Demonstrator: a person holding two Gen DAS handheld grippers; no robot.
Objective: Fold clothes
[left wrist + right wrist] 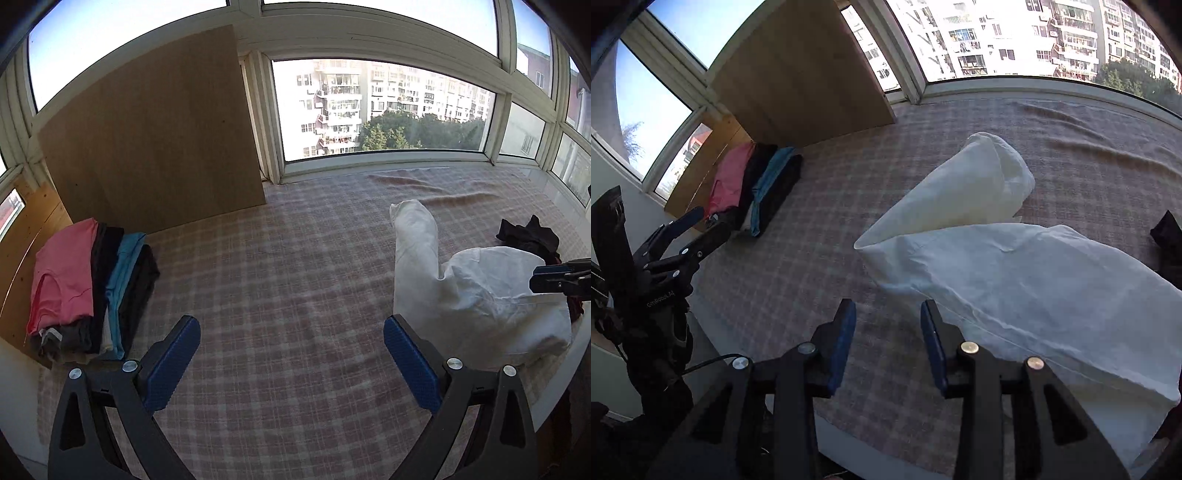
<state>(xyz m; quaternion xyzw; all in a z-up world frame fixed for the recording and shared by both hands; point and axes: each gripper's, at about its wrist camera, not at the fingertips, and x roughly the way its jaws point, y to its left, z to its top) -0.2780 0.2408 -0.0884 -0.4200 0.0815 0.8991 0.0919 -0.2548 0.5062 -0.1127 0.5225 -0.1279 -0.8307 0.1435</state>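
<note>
A pink-and-white checked cloth [288,280] covers the whole work surface, and everything here sits in relation to it. At its left far corner, against a wooden board [155,133] leaning by the window [384,107], stands a stack of folded clothes [92,284]: a pink piece on top, then dark ones, a blue one and more dark fabric. On the cloth's right side lies a white garment [1027,280], still unfolded, with one tube-like leg or sleeve pointing toward the window and its wider body spreading to the cloth's near right edge. Beyond that, at the right edge of the cloth, a crumpled dark garment [528,236] lies partly behind the white one. The left gripper [291,325] hangs above the middle of the cloth with its blue pads spread wide and nothing between them. The right gripper [888,314] hovers over the near edge of the cloth, just beside the white garment's hem; its jaws stand partly apart, only checked cloth showing in the gap, and its right finger [932,332] sits close against the white fabric without pinching it
</note>
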